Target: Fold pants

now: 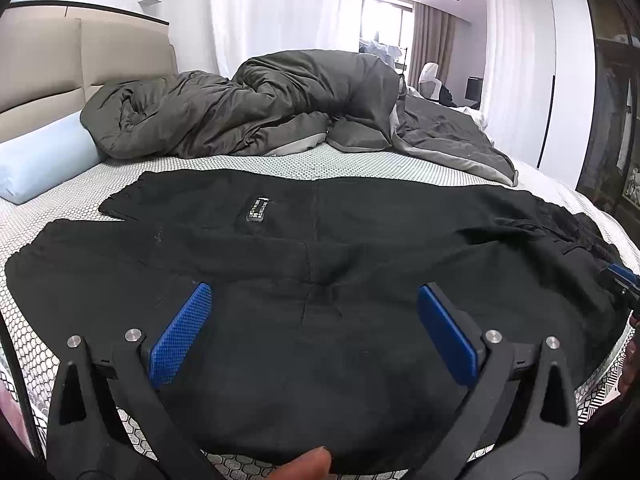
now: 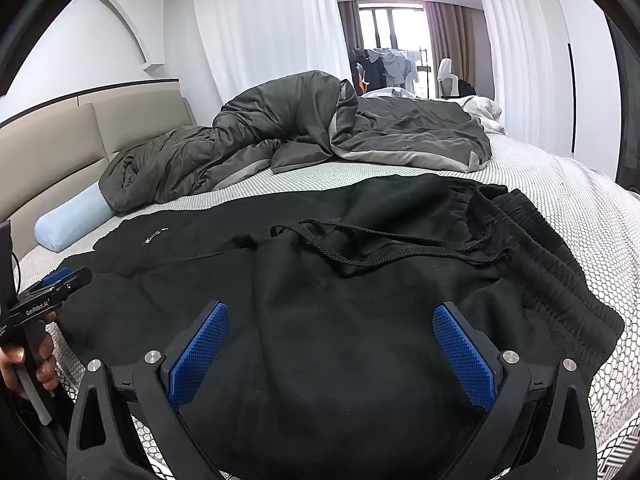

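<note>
Black pants [image 1: 320, 240] lie spread flat across the bed, legs to the left, one leg partly over the other, with a small label [image 1: 258, 209] on the far leg. The elastic waistband [image 2: 532, 248] and drawstring [image 2: 360, 248] lie to the right. My left gripper [image 1: 314, 300] is open, just above the near leg fabric, holding nothing. My right gripper [image 2: 331, 320] is open above the hip area near the waistband, holding nothing. The left gripper also shows at the left edge of the right wrist view [image 2: 60, 284], and the right gripper's tip at the right edge of the left wrist view [image 1: 620, 276].
A crumpled dark grey duvet [image 1: 256, 108] lies across the far half of the bed. A pale blue bolster [image 1: 44, 160] rests by the beige headboard [image 1: 48, 64]. The honeycomb-patterned mattress cover [image 1: 280, 164] shows around the pants. White curtains, a clothes rack and a window stand behind.
</note>
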### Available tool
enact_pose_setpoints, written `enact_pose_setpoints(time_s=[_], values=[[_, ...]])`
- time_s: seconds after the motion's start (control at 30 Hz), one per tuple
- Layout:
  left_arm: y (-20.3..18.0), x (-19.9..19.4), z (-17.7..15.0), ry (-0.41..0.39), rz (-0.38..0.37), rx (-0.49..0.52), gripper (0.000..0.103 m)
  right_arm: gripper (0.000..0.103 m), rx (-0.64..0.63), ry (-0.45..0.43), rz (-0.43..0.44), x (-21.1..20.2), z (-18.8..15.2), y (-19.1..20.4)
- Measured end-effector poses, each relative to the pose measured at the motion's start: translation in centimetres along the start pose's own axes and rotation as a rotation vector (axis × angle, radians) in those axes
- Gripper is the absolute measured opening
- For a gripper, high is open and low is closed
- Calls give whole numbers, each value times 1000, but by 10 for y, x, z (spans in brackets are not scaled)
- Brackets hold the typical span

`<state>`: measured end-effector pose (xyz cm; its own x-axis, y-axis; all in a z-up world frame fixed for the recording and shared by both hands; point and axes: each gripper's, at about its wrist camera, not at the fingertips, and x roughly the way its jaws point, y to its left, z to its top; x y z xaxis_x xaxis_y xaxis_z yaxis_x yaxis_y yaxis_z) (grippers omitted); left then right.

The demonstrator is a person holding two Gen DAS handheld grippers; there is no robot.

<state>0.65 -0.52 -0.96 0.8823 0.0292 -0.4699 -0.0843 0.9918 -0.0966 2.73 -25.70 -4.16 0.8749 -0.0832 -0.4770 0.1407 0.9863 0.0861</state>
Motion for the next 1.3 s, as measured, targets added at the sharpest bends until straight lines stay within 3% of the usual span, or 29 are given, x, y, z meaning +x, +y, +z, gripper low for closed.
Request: enact_pose_setpoints(time_s=[0.77,1.0,1.13,1.3], values=[[2,0,1,0,1,-10,102,103,-1,9,-6,4,-1,2],[16,-3,5,-13,13,-73,102,103,20,5,-20,0,1,-3],[31,-6,7,-24,42,-120,102,103,102,31,25,-4,13,-19],[55,-11,8,4,26,-191,102,103,93,2,-5,-38,38,-47]])
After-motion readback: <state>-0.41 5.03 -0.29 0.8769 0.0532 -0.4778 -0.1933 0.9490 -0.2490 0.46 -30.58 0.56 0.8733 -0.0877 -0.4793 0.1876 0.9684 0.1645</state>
